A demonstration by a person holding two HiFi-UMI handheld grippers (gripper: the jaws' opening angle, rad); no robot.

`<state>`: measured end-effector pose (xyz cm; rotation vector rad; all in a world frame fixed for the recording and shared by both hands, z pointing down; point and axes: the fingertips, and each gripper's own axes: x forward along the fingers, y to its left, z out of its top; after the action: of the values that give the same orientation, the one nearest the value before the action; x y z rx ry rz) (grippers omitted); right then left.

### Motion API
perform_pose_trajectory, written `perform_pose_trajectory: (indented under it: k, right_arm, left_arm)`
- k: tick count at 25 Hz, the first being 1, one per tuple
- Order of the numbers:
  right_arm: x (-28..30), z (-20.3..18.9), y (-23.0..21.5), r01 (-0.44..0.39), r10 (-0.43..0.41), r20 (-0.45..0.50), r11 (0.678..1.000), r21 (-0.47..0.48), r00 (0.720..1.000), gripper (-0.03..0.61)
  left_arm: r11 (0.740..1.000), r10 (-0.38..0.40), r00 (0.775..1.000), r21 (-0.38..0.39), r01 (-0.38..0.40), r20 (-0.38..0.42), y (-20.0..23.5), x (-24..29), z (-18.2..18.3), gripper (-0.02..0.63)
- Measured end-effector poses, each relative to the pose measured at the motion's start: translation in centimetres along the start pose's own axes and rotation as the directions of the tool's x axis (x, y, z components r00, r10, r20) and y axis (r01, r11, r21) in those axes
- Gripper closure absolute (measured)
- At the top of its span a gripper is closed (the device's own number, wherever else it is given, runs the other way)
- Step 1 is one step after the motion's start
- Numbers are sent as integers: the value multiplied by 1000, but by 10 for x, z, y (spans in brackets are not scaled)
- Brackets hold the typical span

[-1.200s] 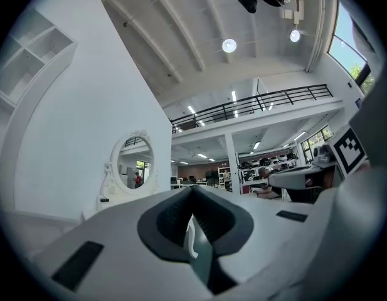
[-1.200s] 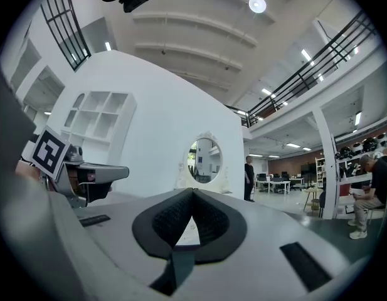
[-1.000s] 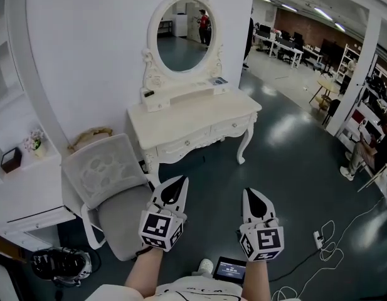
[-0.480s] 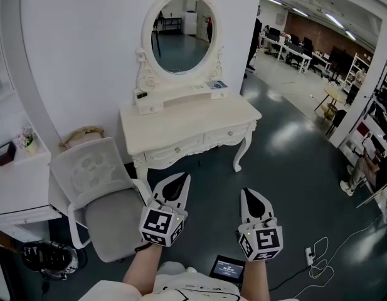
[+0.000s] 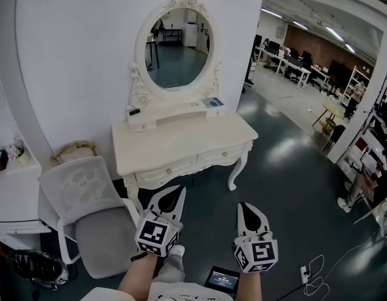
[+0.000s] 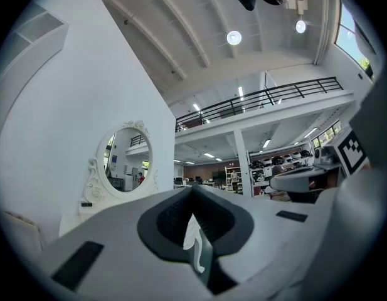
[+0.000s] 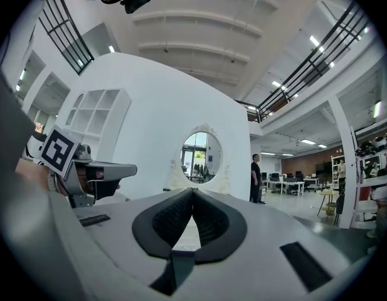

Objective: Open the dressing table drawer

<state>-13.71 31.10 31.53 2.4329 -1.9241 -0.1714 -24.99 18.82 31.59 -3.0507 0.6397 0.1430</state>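
Two drawers sit side by side in the front of the white dressing table (image 5: pixel 180 140). The left drawer (image 5: pixel 167 168) and the right drawer (image 5: pixel 223 155) each have a small knob, and both are shut flush with the front. They lie beyond the grippers and well apart from them, with a stretch of dark floor (image 5: pixel 287 168) between.

In the head view the left gripper (image 5: pixel 173 194) points toward the table, its tips below the left drawer. The right gripper (image 5: pixel 248 207) is held level beside it, its tips below and to the right of the right drawer, near the table's curved front leg (image 5: pixel 234 174). Each gripper's jaws are closed tip to tip, with nothing caught between them.

An oval mirror (image 5: pixel 179 47) in a carved frame stands at the back of the tabletop, against the white wall (image 5: pixel 80 55). A white chair (image 5: pixel 86 205) with a grey seat stands just left of the table. A small lit screen (image 5: pixel 221 279) lies on the floor by the wearer's feet. Off to the right of the wall, a person (image 7: pixel 256 179) stands in the open office space.
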Motion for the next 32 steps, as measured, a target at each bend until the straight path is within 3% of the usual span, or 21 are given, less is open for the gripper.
perform_pose_trajectory:
  k: [22, 32]
  right_arm:
    - [205, -2, -80, 44, -43, 15, 999, -31, 999, 565]
    - [273, -24, -101, 66, -67, -19, 997, -46, 998, 565]
  left_arm:
    - [996, -89, 995, -7, 90, 38, 99, 203, -1, 606]
    - [994, -98, 995, -44, 99, 26, 144, 266, -23, 606]
